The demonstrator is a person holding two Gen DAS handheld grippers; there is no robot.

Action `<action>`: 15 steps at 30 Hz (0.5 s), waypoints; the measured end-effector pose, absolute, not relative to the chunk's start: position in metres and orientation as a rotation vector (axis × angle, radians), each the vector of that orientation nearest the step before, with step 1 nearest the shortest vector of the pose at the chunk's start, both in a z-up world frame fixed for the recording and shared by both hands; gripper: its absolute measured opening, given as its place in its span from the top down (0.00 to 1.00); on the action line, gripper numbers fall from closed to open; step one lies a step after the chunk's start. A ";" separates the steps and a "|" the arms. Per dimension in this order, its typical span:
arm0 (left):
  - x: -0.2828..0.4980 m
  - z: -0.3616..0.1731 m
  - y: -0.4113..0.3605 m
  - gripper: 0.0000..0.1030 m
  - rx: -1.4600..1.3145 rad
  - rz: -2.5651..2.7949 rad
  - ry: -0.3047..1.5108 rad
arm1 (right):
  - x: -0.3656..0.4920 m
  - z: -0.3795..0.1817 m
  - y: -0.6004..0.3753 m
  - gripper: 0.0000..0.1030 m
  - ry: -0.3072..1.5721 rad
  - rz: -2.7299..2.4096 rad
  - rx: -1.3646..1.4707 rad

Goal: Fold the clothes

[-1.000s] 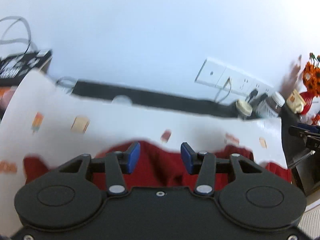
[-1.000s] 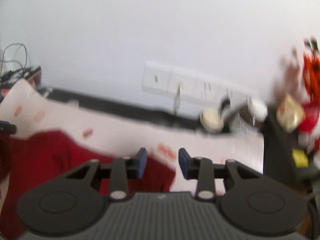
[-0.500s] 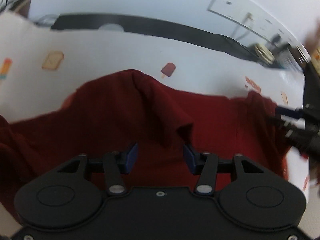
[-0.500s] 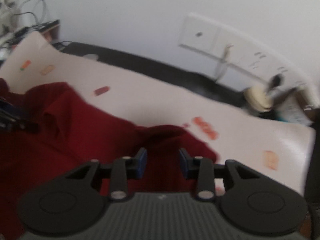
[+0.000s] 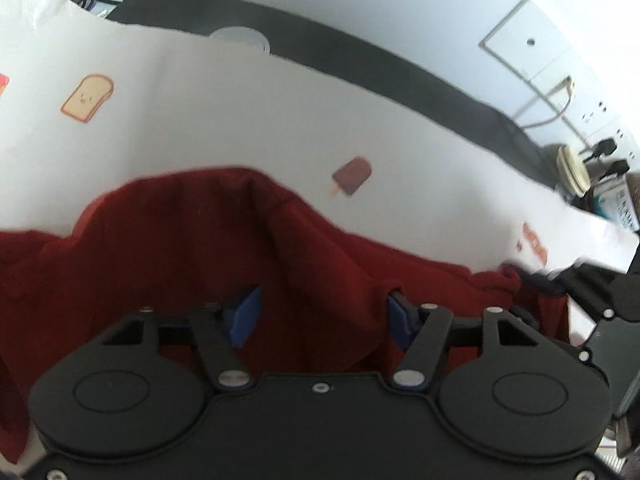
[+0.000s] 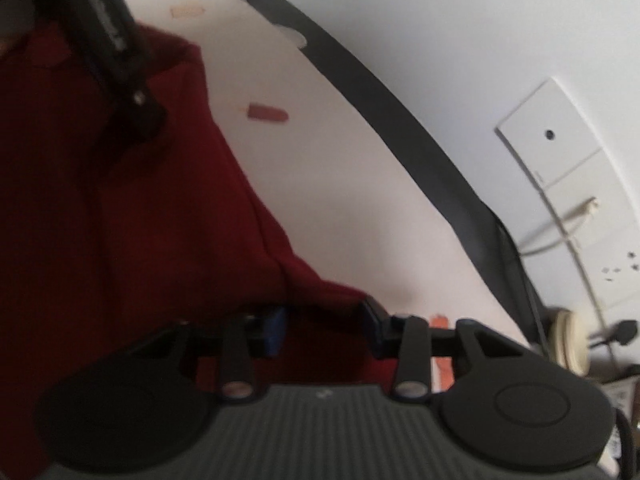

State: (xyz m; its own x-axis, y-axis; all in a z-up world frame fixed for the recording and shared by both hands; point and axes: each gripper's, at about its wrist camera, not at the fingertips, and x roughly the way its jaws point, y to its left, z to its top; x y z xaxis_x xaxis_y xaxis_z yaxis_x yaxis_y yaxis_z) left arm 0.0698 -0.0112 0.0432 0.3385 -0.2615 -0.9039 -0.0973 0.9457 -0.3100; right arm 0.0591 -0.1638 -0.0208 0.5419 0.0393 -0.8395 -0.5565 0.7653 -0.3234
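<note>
A dark red garment [image 5: 168, 248] lies rumpled on a white tablecloth [image 5: 240, 120] printed with small food pictures. My left gripper [image 5: 320, 316] points down at it, and its jaws are opening. They stand wide apart, with a raised fold of the cloth between the blue pads and neither pad pressing on it. My right gripper [image 6: 324, 330] hovers over the garment's right corner [image 6: 320, 292]. Its jaws are closing, with that corner between the pads and a gap still showing. The right gripper's fingers [image 5: 552, 284] reach in from the right edge. The left gripper's black finger [image 6: 136, 112] shows at top left.
A black strip [image 5: 360, 64] runs along the table's far edge below a white wall. White wall sockets [image 5: 528, 44] with plugged cables are at the right. A cream-lidded jar [image 5: 572, 170] and a bottle [image 5: 616, 200] stand near the table's right end.
Both grippers have dropped from facing the wall to pointing down over the red garment. The left jaws have spread wider. The right view has rolled, and the cloth's corner now lies between its pads.
</note>
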 end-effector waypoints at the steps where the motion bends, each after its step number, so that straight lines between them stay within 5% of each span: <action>1: 0.072 0.045 -0.010 0.37 -0.341 -0.110 1.221 | 0.065 -0.021 -0.169 0.87 0.957 0.376 -0.565; 7: 0.084 0.055 0.001 0.36 -0.403 -0.127 1.204 | 0.091 -0.019 -0.212 0.92 1.004 0.195 -0.216; 15: 0.078 0.071 0.022 0.35 -0.419 -0.182 1.194 | 0.072 0.019 -0.257 0.81 1.006 0.054 -0.044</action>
